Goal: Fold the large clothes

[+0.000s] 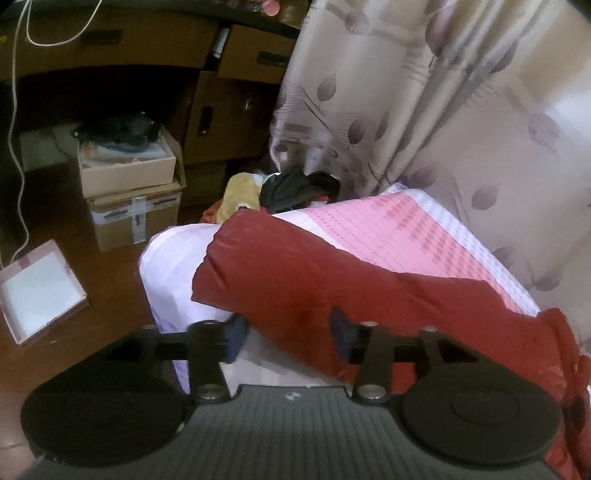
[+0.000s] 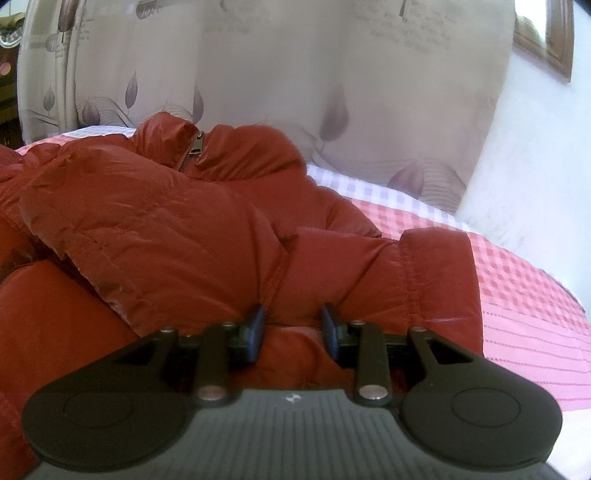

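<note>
We're folding the red jacket [image 2: 177, 236] lying on the bed [image 2: 524, 280]. Right gripper [image 2: 293, 326] is pinching a puffy fold near its sleeve [image 2: 424, 280], jaws narrow. Left gripper [image 1: 288, 336] is hanging half open over the jacket's edge, gripping nothing. The jacket's long axis is running away from the left gripper toward the right one, zipper [image 2: 195, 146] at the far end. No readable labels

No legible text, curtain [image 2: 402, 26] lettering (top right) too blurred
</note>
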{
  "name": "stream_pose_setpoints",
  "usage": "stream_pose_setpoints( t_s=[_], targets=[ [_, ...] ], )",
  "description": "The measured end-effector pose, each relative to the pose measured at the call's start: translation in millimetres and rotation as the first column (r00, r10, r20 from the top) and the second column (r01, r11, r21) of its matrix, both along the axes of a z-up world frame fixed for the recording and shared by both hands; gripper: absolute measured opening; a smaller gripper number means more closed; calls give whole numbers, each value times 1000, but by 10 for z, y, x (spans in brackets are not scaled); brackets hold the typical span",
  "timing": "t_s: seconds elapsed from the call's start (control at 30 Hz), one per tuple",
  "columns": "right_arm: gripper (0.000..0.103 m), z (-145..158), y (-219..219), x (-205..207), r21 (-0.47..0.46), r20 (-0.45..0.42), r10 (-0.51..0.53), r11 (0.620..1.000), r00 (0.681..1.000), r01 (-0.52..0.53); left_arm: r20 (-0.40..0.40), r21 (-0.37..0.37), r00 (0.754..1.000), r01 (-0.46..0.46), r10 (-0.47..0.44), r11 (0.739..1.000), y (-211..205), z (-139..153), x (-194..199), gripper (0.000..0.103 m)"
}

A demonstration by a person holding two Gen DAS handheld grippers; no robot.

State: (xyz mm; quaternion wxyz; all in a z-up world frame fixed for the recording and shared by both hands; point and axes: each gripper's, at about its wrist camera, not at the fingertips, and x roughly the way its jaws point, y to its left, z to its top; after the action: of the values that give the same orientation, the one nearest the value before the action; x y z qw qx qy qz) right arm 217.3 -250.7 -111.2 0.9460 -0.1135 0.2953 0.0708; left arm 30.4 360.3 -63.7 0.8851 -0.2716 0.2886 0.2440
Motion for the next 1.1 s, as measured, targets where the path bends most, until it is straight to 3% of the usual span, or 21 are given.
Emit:
stream_pose_setpoints(
  t_s=[0.07,0.17,0.2,0.27,0.37,0.5,0.63,0.77,0.87,1.0,1.1],
  targets=[
    [34,1,3,1,-3,0,0,1000,1000,0,-25,-15,1000,-3,2,1000,41,-50,35,61],
    [34,5,7,-5,-10,4,-1,1000,1000,1,3,-124,999,-45,46,991,147,-152,-69,63],
    [34,7,8,-7,-11,5,-2,1000,1000,2,9,-141,999,-46,48,989,166,-165,-106,67],
    [35,8,15,-8,-15,7,-4,1000,1000,4,19,-138,999,-42,45,989,201,-196,-133,66],
    [36,7,22,-11,-22,10,-5,1000,1000,5,17,-136,999,-47,50,990,252,-234,-91,59],
    [37,5,25,-19,-30,17,-10,1000,1000,10,65,-134,998,-9,18,991,292,-228,-21,11],
    [40,3,29,-27,-38,24,-12,999,1000,13,129,-42,991,-29,34,999,158,-72,-68,6],
    [40,4,14,-18,-30,20,-13,999,1000,13,213,47,977,0,-10,999,-137,252,-66,5],
    [40,7,-1,-12,-18,17,-13,1000,1000,14,272,110,958,59,-88,992,-462,575,-6,5],
    [41,13,-30,-12,7,14,-14,1000,1000,13,344,213,906,179,-246,960,-1064,1049,140,5],
    [46,31,-100,-8,65,7,-7,998,1000,7,395,266,842,277,-367,923,-1603,1393,260,5]
  ],
)
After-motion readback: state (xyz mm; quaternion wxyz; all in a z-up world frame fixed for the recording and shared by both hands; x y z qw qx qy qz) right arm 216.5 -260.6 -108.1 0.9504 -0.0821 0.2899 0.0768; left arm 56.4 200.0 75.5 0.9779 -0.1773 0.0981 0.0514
